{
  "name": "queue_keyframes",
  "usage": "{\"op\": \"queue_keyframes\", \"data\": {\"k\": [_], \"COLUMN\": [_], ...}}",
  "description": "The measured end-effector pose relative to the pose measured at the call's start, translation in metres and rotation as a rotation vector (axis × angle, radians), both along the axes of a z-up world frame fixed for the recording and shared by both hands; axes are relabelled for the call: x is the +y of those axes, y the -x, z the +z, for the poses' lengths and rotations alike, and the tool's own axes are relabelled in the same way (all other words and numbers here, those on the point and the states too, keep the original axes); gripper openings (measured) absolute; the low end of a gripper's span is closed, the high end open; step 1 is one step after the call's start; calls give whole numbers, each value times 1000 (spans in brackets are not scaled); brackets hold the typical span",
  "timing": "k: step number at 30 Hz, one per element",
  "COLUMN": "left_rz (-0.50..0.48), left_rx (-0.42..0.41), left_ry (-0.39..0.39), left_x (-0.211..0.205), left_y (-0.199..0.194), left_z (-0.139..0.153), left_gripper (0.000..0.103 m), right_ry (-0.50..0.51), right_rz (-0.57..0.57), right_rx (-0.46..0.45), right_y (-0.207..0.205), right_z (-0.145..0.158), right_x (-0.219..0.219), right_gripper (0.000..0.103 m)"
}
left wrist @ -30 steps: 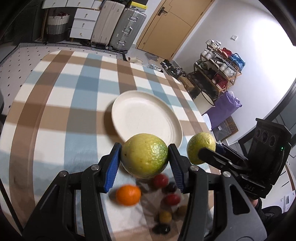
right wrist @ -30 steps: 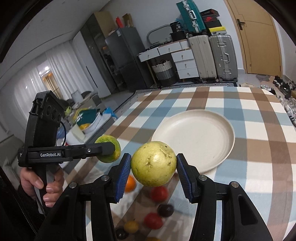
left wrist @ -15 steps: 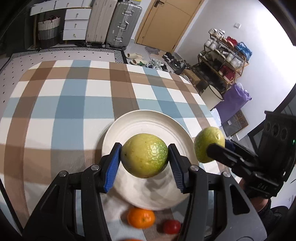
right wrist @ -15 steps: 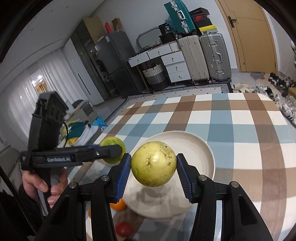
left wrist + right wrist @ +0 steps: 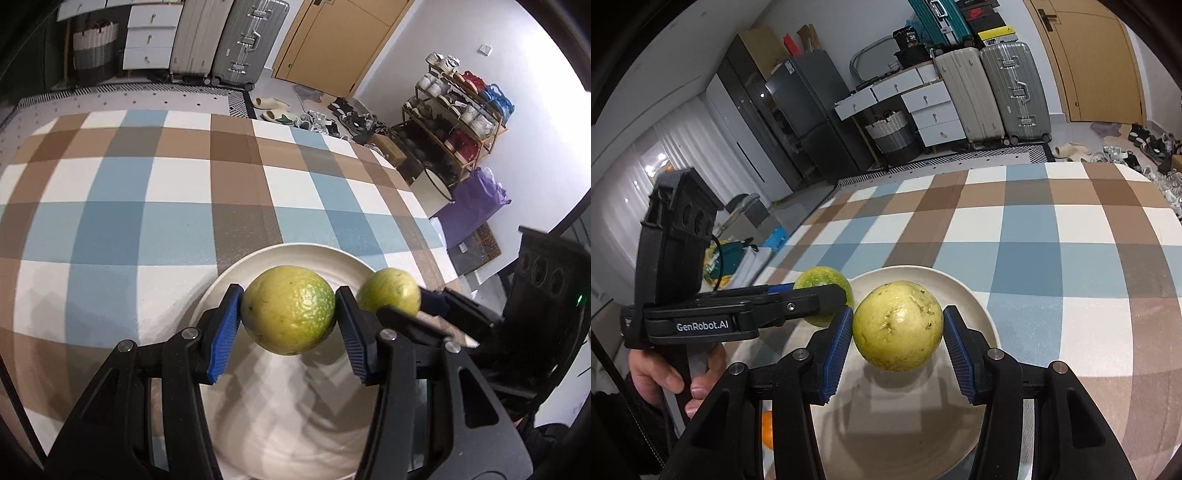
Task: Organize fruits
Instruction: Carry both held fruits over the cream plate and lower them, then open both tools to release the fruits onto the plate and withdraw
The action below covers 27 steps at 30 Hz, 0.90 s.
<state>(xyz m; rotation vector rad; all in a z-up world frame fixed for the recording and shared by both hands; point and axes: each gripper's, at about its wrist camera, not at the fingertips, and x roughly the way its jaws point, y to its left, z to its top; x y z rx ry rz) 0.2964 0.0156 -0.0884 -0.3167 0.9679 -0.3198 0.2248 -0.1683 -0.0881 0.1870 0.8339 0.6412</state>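
Note:
My left gripper [image 5: 289,332] is shut on a yellow-green citrus fruit [image 5: 289,309] and holds it just above the cream plate [image 5: 288,417]. My right gripper [image 5: 897,341] is shut on a pale yellow-green guava [image 5: 897,325], also over the plate [image 5: 975,306]. In the left wrist view the guava [image 5: 389,290] hangs to the right of my fruit. In the right wrist view the citrus fruit [image 5: 823,280] hangs at the plate's left edge. An orange [image 5: 767,428] lies on the cloth to the near left of the plate.
The plate sits on a table with a blue, brown and white checked cloth [image 5: 147,192]. The table's right edge [image 5: 424,206] drops to a floor with shoes and a shoe rack. Suitcases and drawers stand beyond the far edge.
Both grippers have moved forward with their fruits and now hang over the plate. The small fruits on the cloth have dropped out of the left wrist view.

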Motion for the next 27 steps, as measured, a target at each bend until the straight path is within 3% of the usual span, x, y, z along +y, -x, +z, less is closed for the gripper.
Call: {"op": "queue_keyframes", "data": {"k": [13,19,27], "left_rz": [-30,-18,5], "left_rx": [14,-18,-62], "left_ry": [47,28,17], "left_x": [-12,-10,2], "left_y": [-27,-21,10], "left_z": [-11,3,31], "left_gripper": [49,49,49], "right_ry": [45,48,25], "right_rz": [5,-4,-35], "right_rx": [-19,-65,-106], "right_y": [-12,-6,19], "right_z": [-10,0,26], "right_x": [10,8,-3], "right_gripper": [51,59,59]}}
